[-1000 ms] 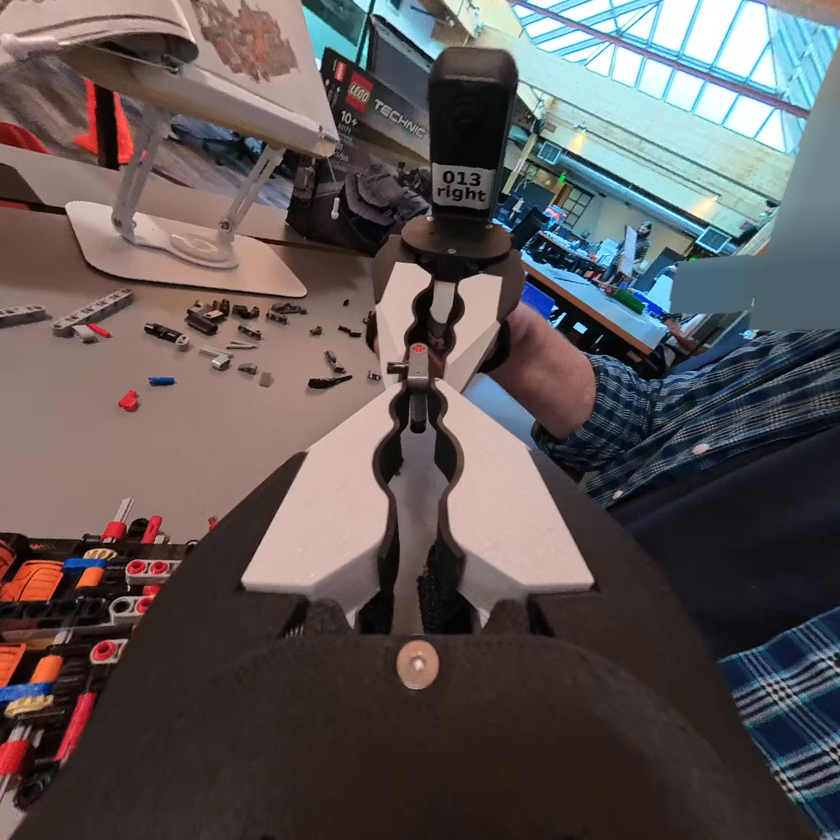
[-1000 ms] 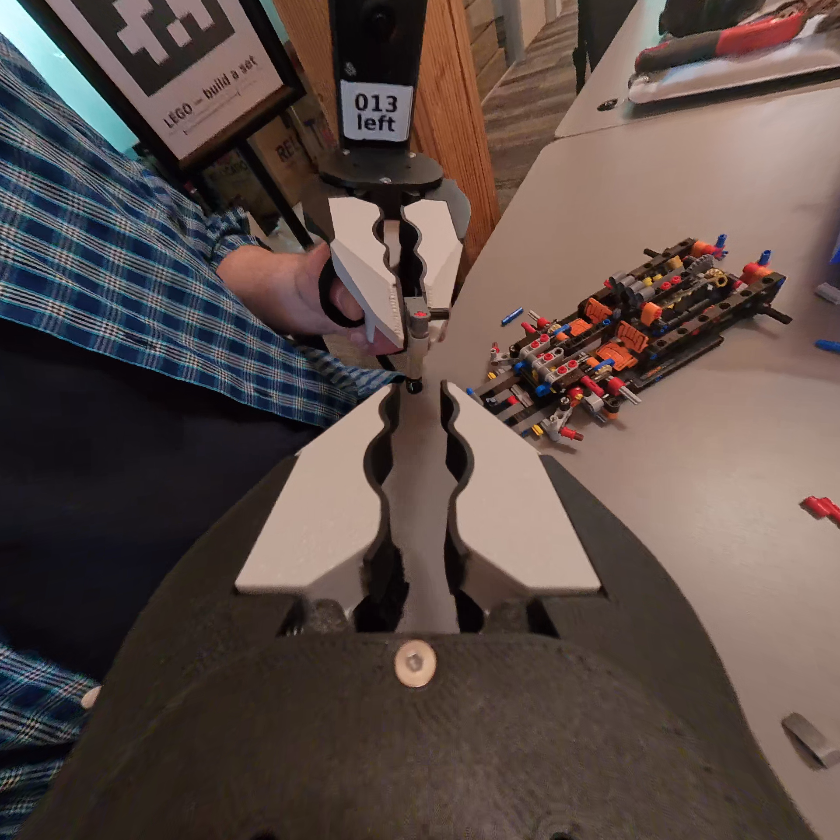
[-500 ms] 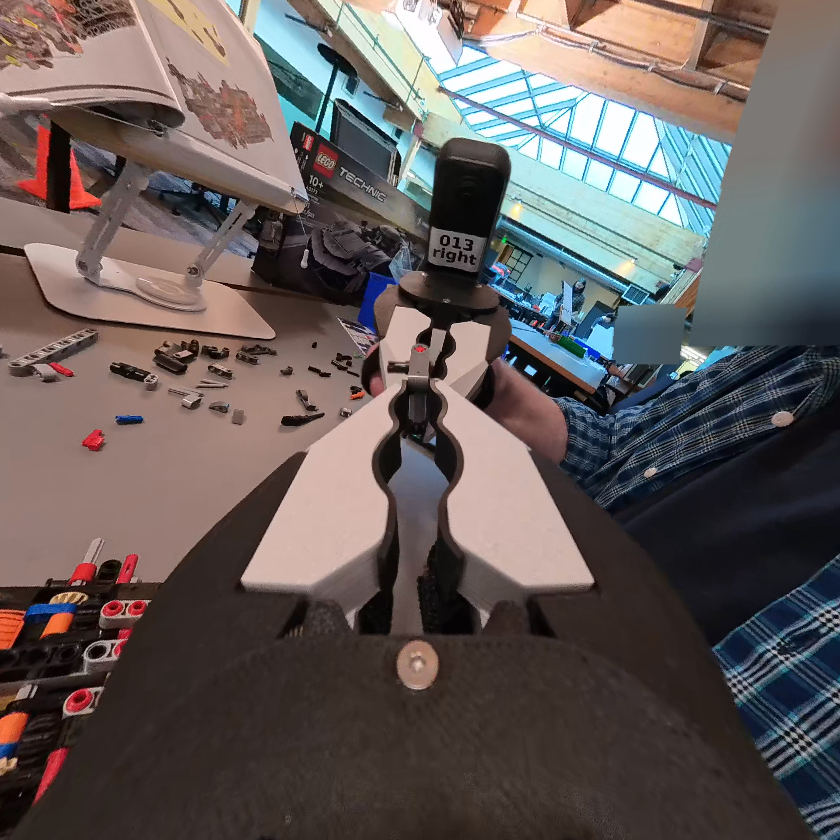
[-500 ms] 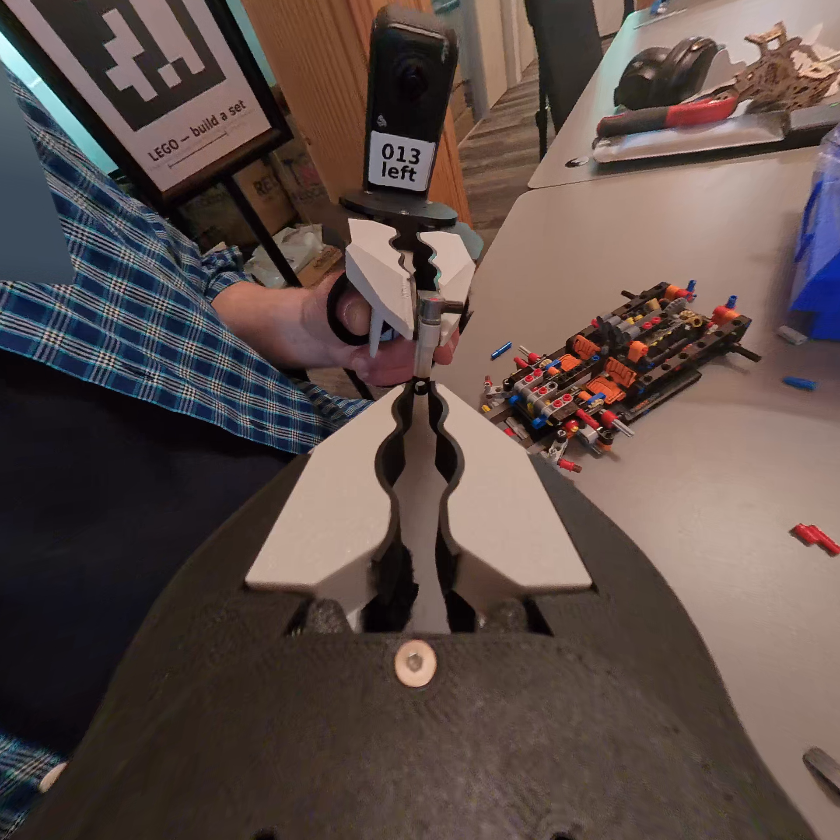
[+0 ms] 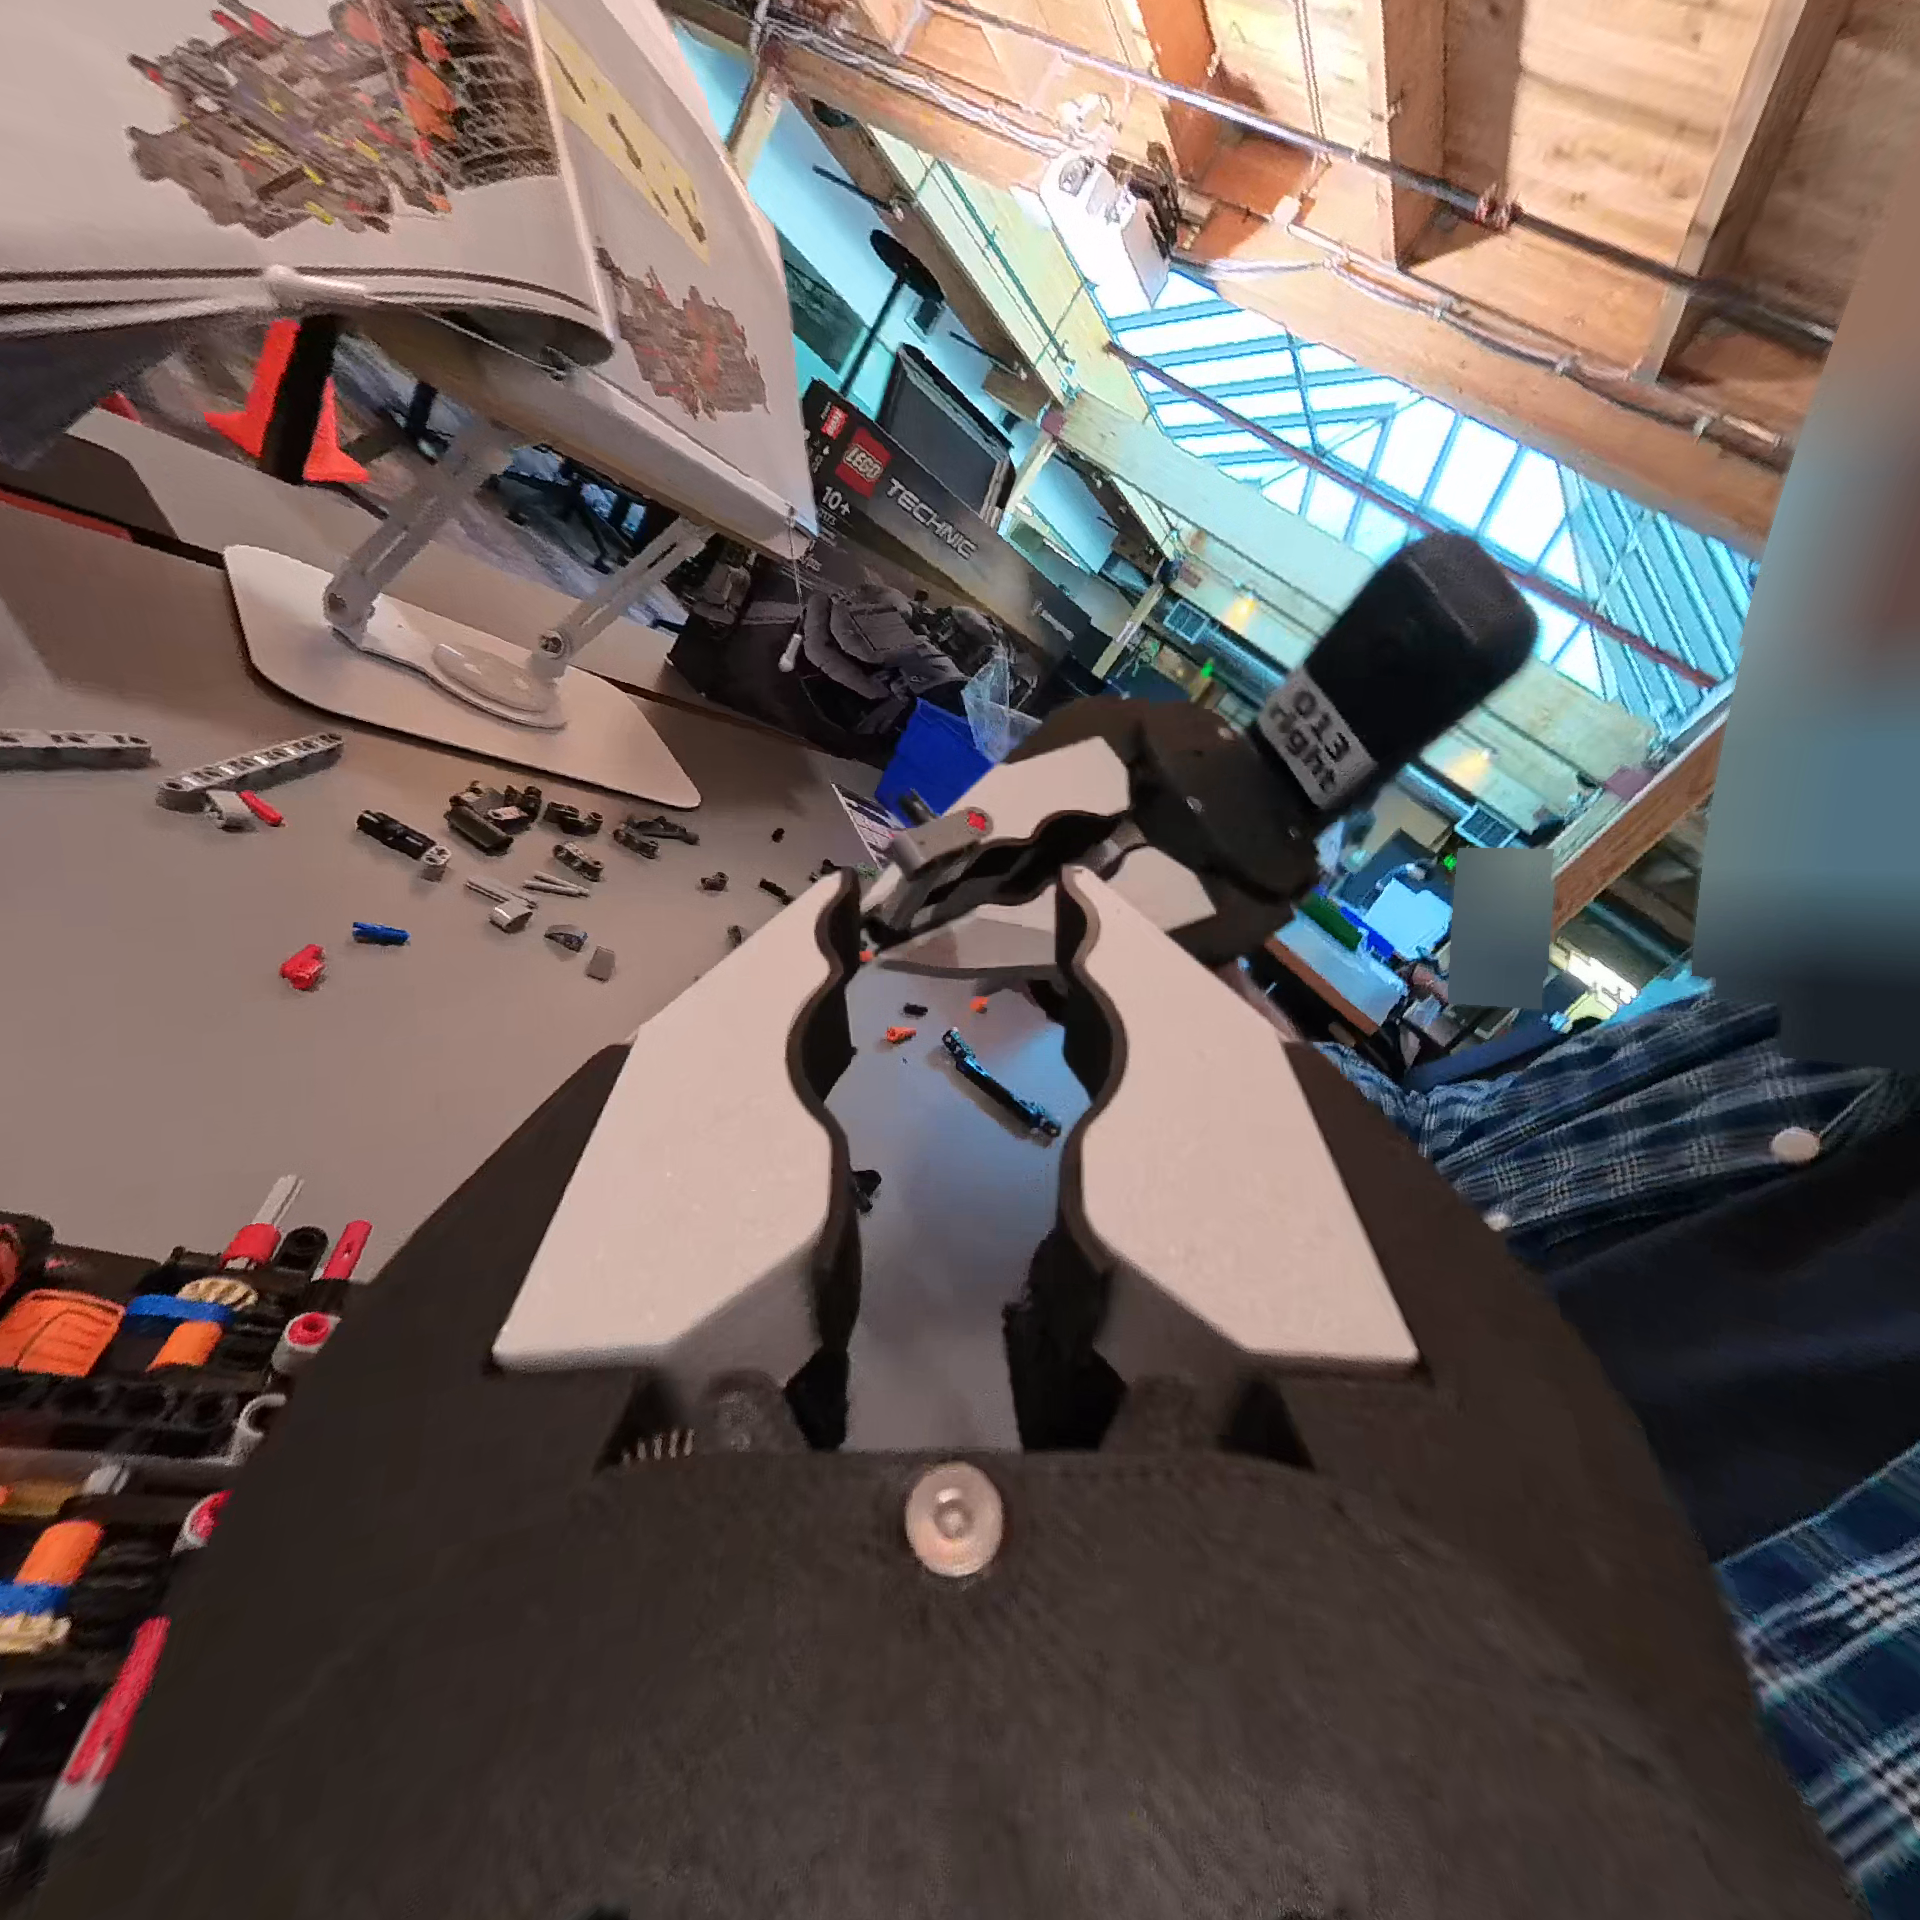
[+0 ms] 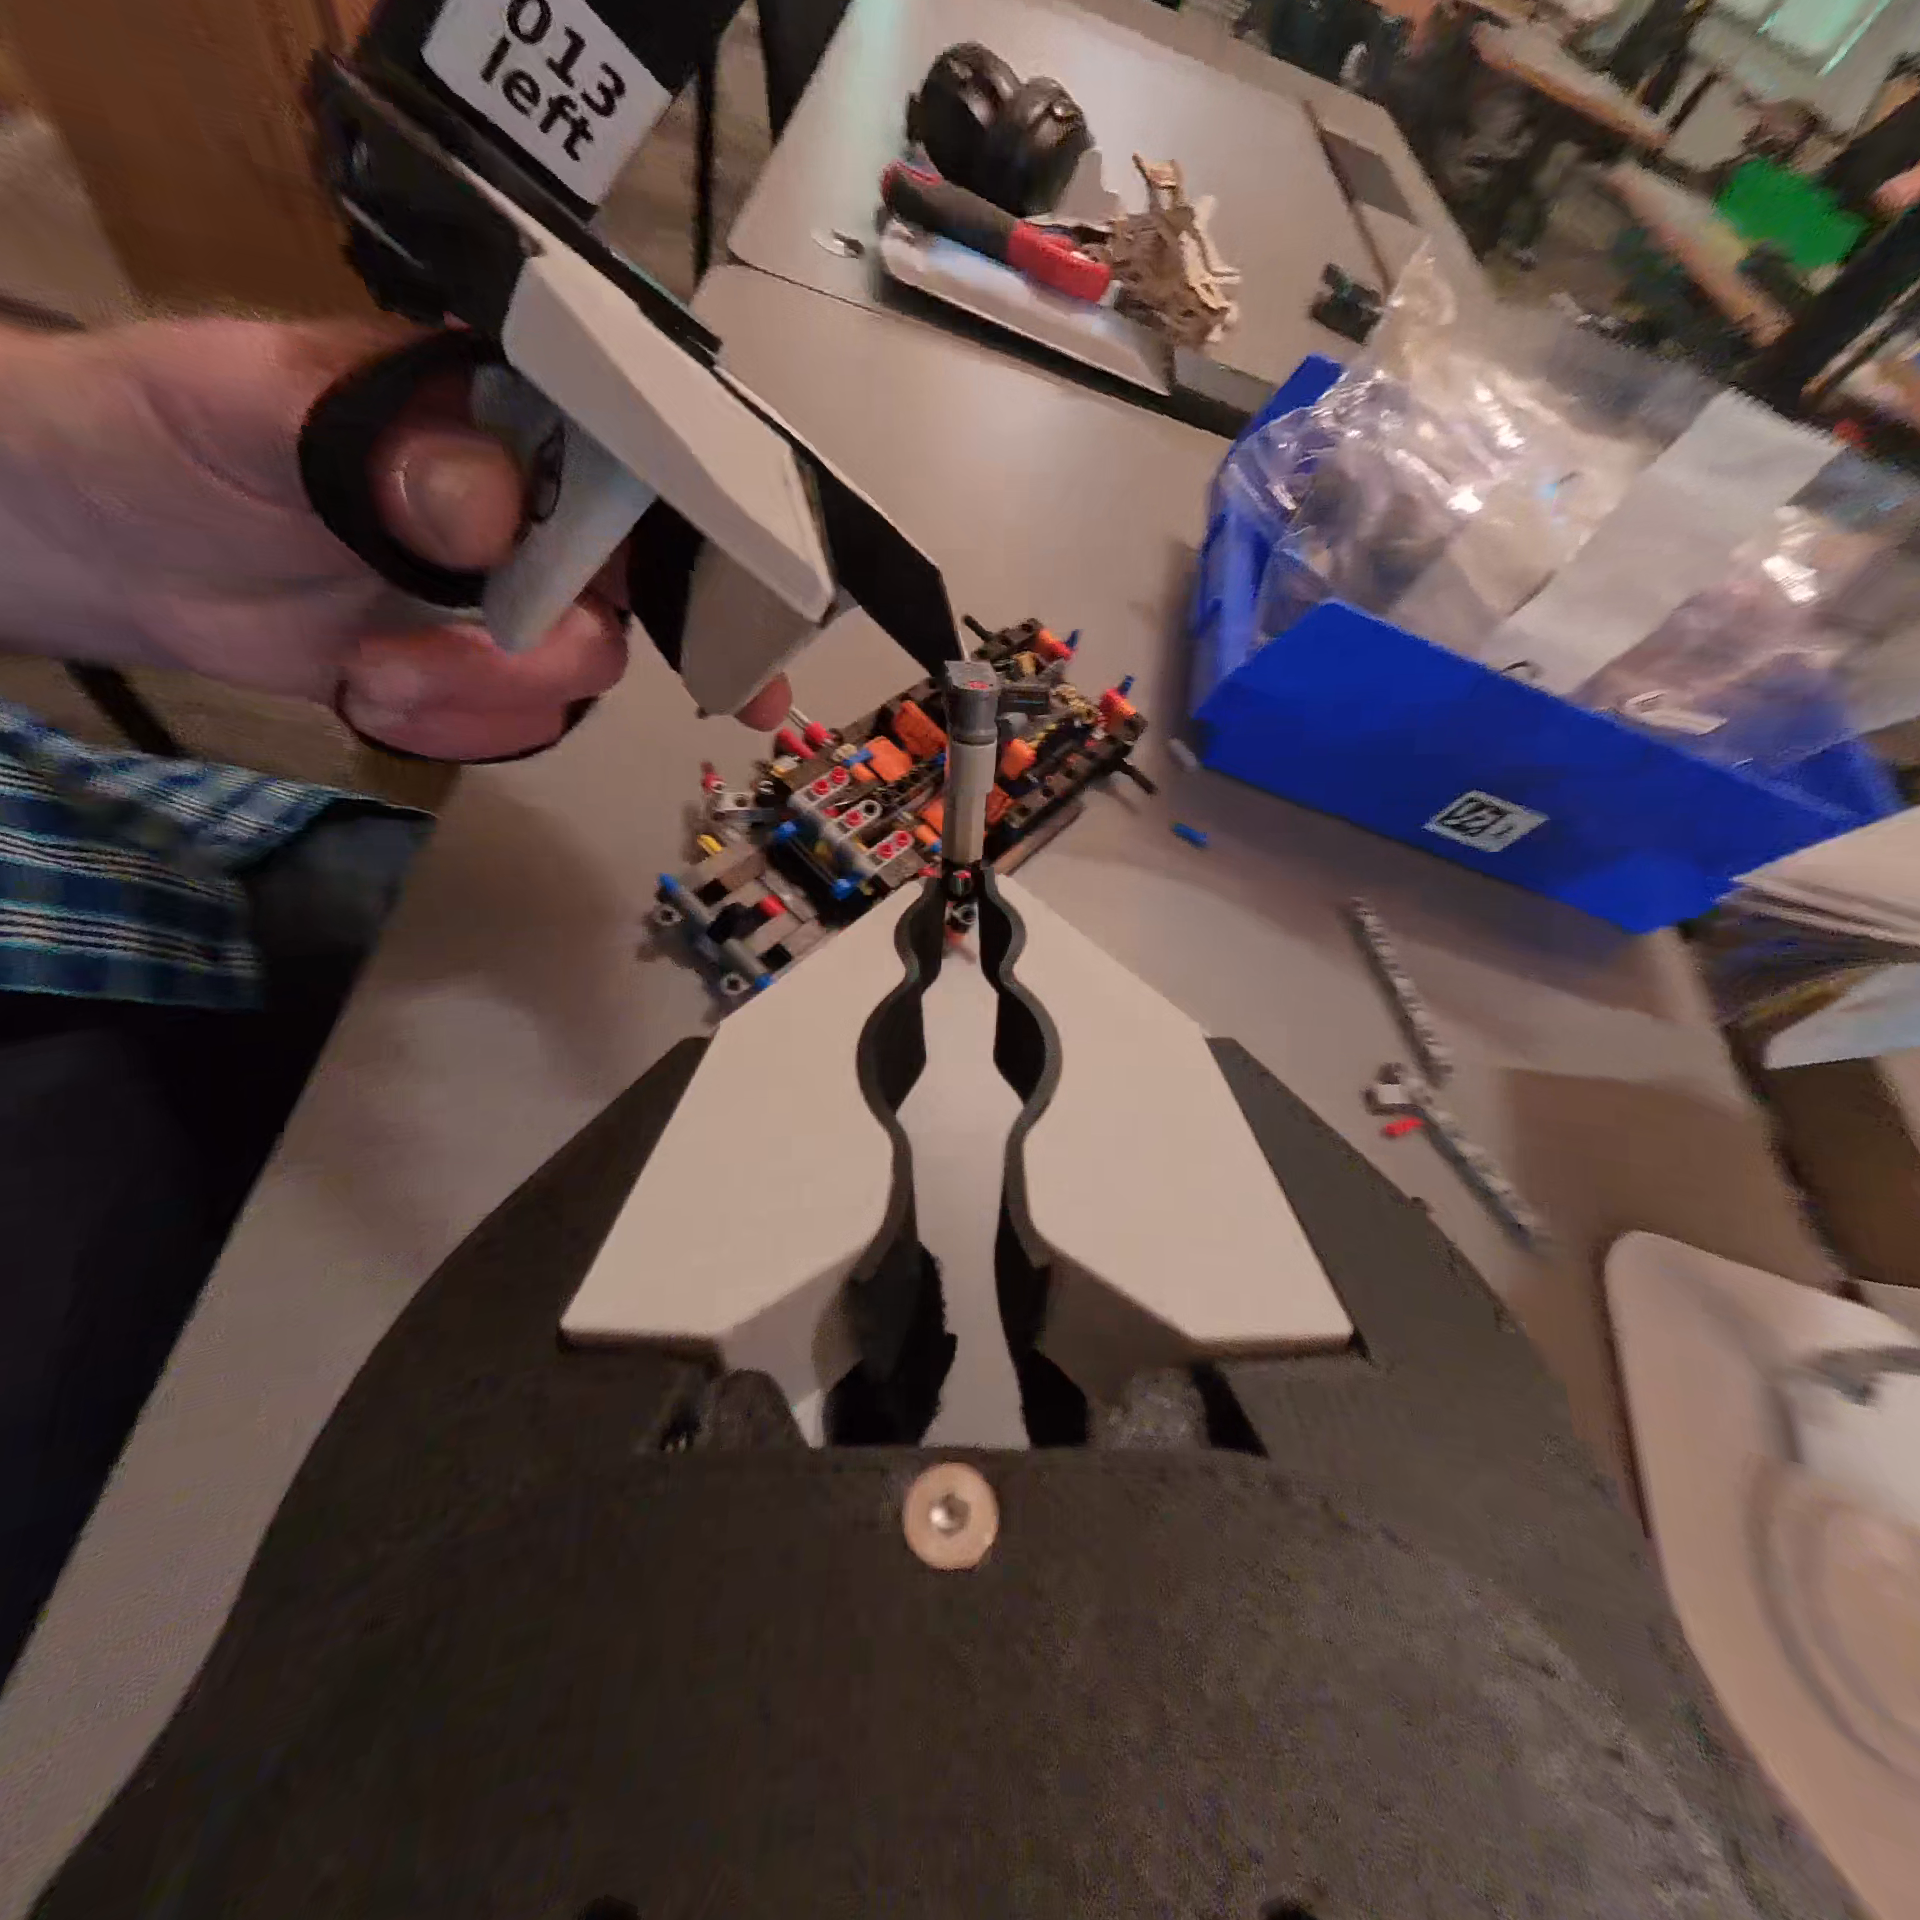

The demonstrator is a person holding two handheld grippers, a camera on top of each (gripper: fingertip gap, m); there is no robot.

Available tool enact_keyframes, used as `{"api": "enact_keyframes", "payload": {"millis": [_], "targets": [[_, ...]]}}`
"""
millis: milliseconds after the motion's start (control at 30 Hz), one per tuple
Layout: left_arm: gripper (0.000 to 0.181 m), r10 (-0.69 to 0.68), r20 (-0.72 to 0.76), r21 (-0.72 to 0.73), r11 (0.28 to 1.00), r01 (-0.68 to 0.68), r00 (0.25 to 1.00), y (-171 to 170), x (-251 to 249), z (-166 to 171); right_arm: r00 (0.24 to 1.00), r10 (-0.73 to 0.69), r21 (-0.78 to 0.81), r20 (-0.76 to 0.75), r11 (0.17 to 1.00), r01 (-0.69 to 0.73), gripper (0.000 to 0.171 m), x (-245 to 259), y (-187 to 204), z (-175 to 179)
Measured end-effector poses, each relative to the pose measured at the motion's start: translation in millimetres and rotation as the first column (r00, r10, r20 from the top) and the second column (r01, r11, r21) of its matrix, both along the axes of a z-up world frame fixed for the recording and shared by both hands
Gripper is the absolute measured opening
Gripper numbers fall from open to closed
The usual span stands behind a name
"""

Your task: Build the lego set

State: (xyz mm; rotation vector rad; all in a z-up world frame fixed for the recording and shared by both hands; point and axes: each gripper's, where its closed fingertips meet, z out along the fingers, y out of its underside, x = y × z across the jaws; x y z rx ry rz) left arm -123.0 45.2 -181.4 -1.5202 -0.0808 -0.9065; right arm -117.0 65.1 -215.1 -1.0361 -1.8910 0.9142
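Lego piece [image 6: 966, 769], a slim grey rod with a red-marked head, stood upright off the tips of the right gripper [image 6: 958, 904], whose fingers were clenched on its dark lower end. Above it the left gripper [image 6: 831, 623], gripped by a hand [image 6: 208, 530], reached in from the upper left, its black tip just touching the head of the piece. In the left wrist view the same piece [image 5: 940, 836] lay tilted beyond the tips of the left gripper [image 5: 956, 914], and those fingers stood well apart, released, with bare table [image 5: 156, 1060] showing between them. Behind the rod sat the partly built chassis [image 6: 883, 800], black with orange and red parts. Loose parts [image 5: 499, 842] were scattered near the stand [image 5: 436, 665] carrying the open instruction booklet [image 5: 416, 208]. A blue bin [image 6: 1507, 748] held clear bags
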Motion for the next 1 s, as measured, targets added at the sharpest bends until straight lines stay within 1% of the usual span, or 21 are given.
{"api": "enact_keyframes", "payload": {"millis": [67, 167, 233, 433, 533, 700, 767, 867, 933, 1000], "targets": [[0.036, 0.023, 0.029, -0.011, 1.000, -0.023, 0.999, 1.1, -4.1, 0.5, 0.999, -0.031, 0.086, -0.027, 0.996, 0.033, 0.005, -1.7, 2.6, 2.8], [0.038, 0.051, 0.025, -0.041, 0.998, -0.050, 0.998, 3.5, -4.7, -1.7, 0.994, -0.082, 0.250, -0.075, 0.963, 0.098, 0.004, -4.5, 10.0, 7.4], [0.040, 0.074, 0.032, -0.040, 0.997, -0.073, 0.997, 4.1, -5.3, 0.5, 0.990, -0.103, 0.355, -0.095, 0.926, 0.131, 0.004, -6.6, 12.9, 7.9], [0.042, 0.162, -0.035, -0.072, 0.984, -0.165, 0.986, 5.5, -9.3, -1.7, 0.982, -0.112, 0.554, -0.150, 0.813, 0.177, 0.004, -12.1, 11.7, 8.7], [0.042, 0.183, -0.014, -0.128, 0.975, -0.183, 0.983, 7.3, -11.5, -9.5, 0.978, -0.114, 0.613, -0.175, 0.765, 0.198, 0.005, -14.8, 12.5, 8.7], [0.038, 0.155, 0.099, -0.162, 0.977, -0.138, 0.983, 8.0, -7.8, -9.1, 0.974, -0.093, 0.712, -0.209, 0.667, 0.216, 0.004, -18.8, 13.8, 8.2], [0.037, 0.142, 0.160, -0.177, 0.978, -0.113, 0.977, 8.6, -10.1, -8.8, 0.973, -0.079, 0.735, -0.217, 0.643, 0.216, 0.005, -20.2, 13.8, 6.2], [0.027, 0.137, 0.211, -0.221, 0.971, -0.089, 0.968, 11.1, -10.8, -17.3, 0.970, -0.057, 0.754, -0.237, 0.619, 0.221, 0.005, -21.2, 12.4, 7.9], [0.022, 0.119, 0.256, -0.216, 0.974, -0.063, 0.959, 11.9, -9.6, -18.1, 0.969, -0.042, 0.769, -0.242, 0.601, 0.217, 0.004, -22.1, 10.5, 7.2], [0.021, 0.111, 0.271, -0.217, 0.975, -0.051, 0.956, 12.4, -8.7, -19.5, 0.968, -0.035, 0.774, -0.248, 0.593, 0.220, 0.005, -22.5, 10.9, 6.5]]}}
